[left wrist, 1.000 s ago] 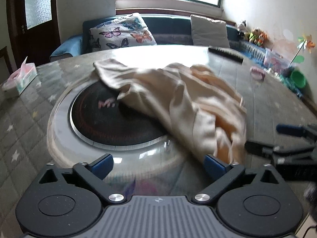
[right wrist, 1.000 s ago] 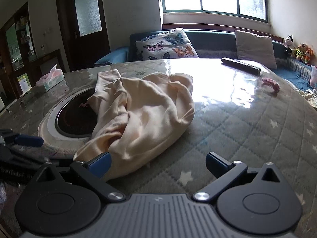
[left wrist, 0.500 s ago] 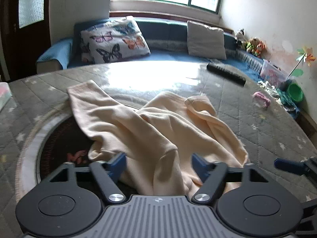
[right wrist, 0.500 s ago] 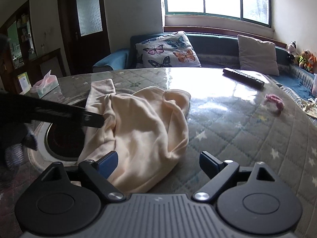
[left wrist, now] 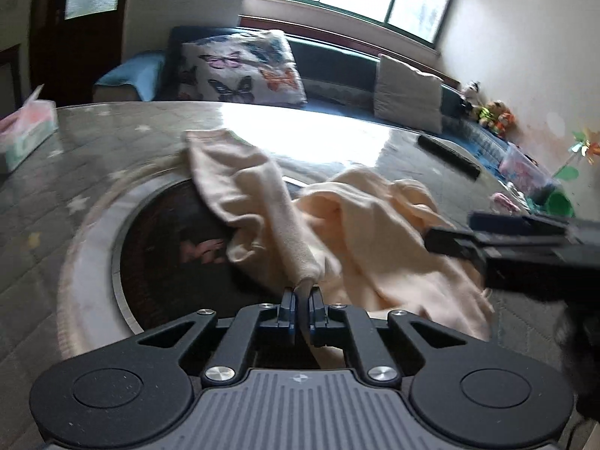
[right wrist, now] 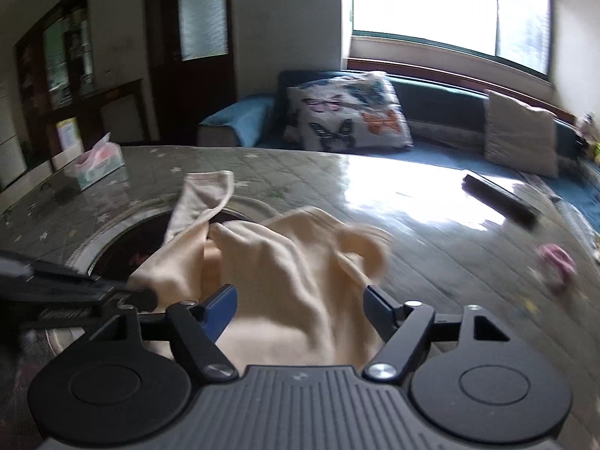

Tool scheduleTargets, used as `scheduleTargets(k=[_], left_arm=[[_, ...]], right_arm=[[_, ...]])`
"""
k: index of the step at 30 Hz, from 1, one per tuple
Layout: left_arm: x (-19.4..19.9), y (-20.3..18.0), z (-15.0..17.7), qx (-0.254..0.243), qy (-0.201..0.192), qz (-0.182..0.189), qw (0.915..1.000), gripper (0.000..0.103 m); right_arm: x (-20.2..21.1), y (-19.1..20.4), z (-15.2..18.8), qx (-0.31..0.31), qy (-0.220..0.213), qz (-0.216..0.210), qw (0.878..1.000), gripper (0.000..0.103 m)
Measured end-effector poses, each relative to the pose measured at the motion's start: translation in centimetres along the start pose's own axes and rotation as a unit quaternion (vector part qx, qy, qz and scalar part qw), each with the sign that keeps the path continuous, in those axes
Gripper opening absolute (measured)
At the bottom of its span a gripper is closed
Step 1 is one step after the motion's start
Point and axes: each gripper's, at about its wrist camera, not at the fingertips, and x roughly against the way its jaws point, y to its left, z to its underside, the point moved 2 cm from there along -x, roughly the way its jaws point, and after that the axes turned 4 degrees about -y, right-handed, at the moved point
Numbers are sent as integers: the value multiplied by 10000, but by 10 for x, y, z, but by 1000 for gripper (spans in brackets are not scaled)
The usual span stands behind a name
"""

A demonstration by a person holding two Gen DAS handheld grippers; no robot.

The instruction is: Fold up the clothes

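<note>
- Cream fleece is what we work with: the garment (left wrist: 367, 240) lies crumpled on the quilted table (left wrist: 75, 172), partly draped over the dark round burner plate (left wrist: 168, 247) set into its middle.
- At the left, our left gripper (left wrist: 300, 300) has changed most: half a second ago its jaws stood apart just short of the cloth, and now they are pinched together on a fold of the garment's near edge, with a ridge of fabric drawn taut toward the sleeve end (left wrist: 210, 142).
- That gives us one anchored corner, so we judge that spreading the garment flat can begin.
- To the right, our right gripper (right wrist: 300, 300) has come in over the cloth, jaws still spread wide with fabric between them but not clamped.
- We judge its grasp comes next; folding proper has not begun.
</note>
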Motion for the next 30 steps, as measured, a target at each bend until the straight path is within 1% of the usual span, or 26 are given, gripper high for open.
scheduleTargets(k=[5,8,10,12,13,14,15,16,18,19,24,28,30], left_arm=[[10,15,8,221,32,-14,9997,7],[14,20,10,289,52,6,9996,7],[16,22,12,321,47,12,9995,7],[19,23,14,344,42,14,9994,7],[21,24,15,347,36,11,9994,7],[24,26,16,351,28,11,9994,7],[26,27,17,355,20,14,9994,6],[28,27,18,358,15,10,9994,6],[34,28,21,360,-2,16,9994,6],[38,28,23,352,-17,17,9994,6],[55,29,31,375,-83,-4,9993,6],[71,27,37,330,-143,8,9994,6],[78,27,40,322,-144,26,9994,6]], right_arm=[[-32,26,-15,358,67,-352,9987,73],[-56,41,-20,658,143,-327,9972,73],[-71,48,-19,838,230,-240,9959,70],[-81,50,-18,901,293,-162,9954,57],[-86,48,-17,877,329,-105,9956,53],[-87,45,-17,807,352,-29,9961,45],[-87,41,-17,723,364,33,9967,33],[-83,35,-17,638,361,69,9973,27],[-74,25,-18,475,329,155,9982,8],[-67,19,-17,397,283,209,9986,6],[-18,-14,-24,-31,-87,415,9991,5],[32,-42,-22,-270,-416,746,9960,5],[56,-57,-18,-384,-503,924,9937,4]])
